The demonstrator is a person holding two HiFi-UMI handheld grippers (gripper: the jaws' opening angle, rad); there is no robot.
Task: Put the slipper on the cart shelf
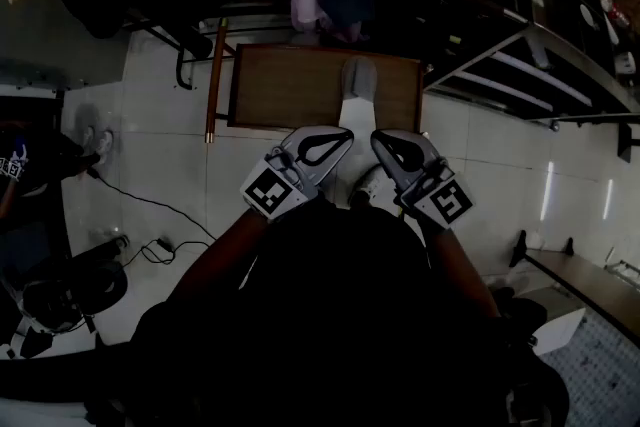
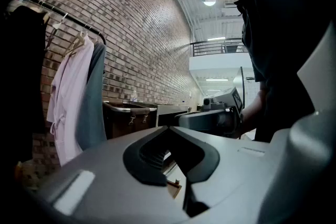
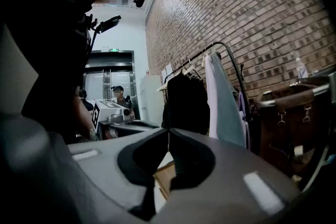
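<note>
Your left gripper (image 1: 340,140) and right gripper (image 1: 382,143) were pale grey with black pads, and each had a cube of black-and-white square markers. The slipper (image 1: 358,77) was light grey, the board (image 1: 290,85) under it brown, and the floor (image 1: 160,145) white tile. You had a red-brown brick wall (image 2: 142,34), a pink shirt (image 2: 65,97) and a grey-blue coat (image 2: 94,102) nearby.

Wall (image 2: 142,34): tall, made of red-brown bricks.
Floor (image 1: 160,145): shiny white tiles.
Rail (image 2: 68,18): clothes (image 2: 68,97) hang on it.
Lamp (image 2: 209,2): round, bright, up high.
</note>
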